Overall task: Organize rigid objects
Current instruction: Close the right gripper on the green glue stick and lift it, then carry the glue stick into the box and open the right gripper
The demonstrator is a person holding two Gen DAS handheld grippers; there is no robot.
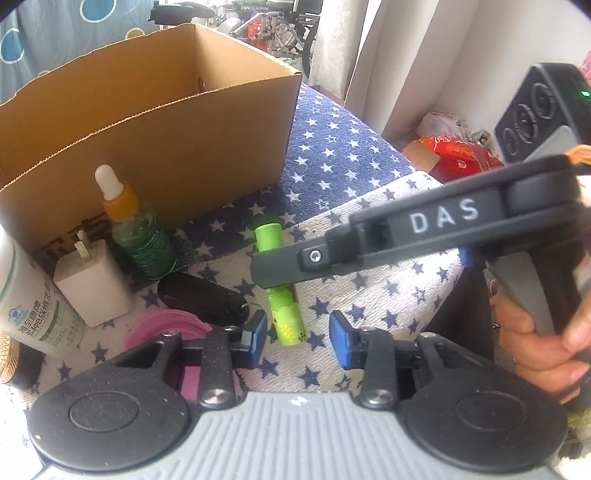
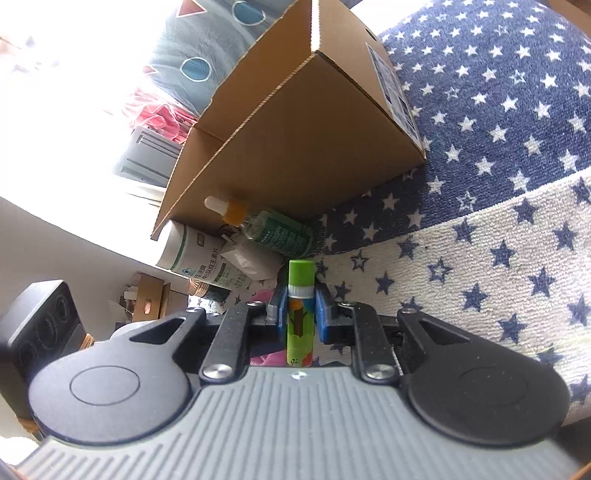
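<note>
Star-patterned cloth (image 1: 343,166), red packaging (image 1: 461,158), metal frames (image 1: 273,29) behind.

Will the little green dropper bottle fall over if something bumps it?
Probably, yes. The dropper bottle stands upright, tall and narrow with a rubber bulb on top, so a knock up high could tip it. It looks like clear glass, so it may be breakable and slippery. Once down, its round body would likely roll on the star-patterned cloth.

"DAS" in white letters on right tongs (image 1: 264,271) arm.
</note>
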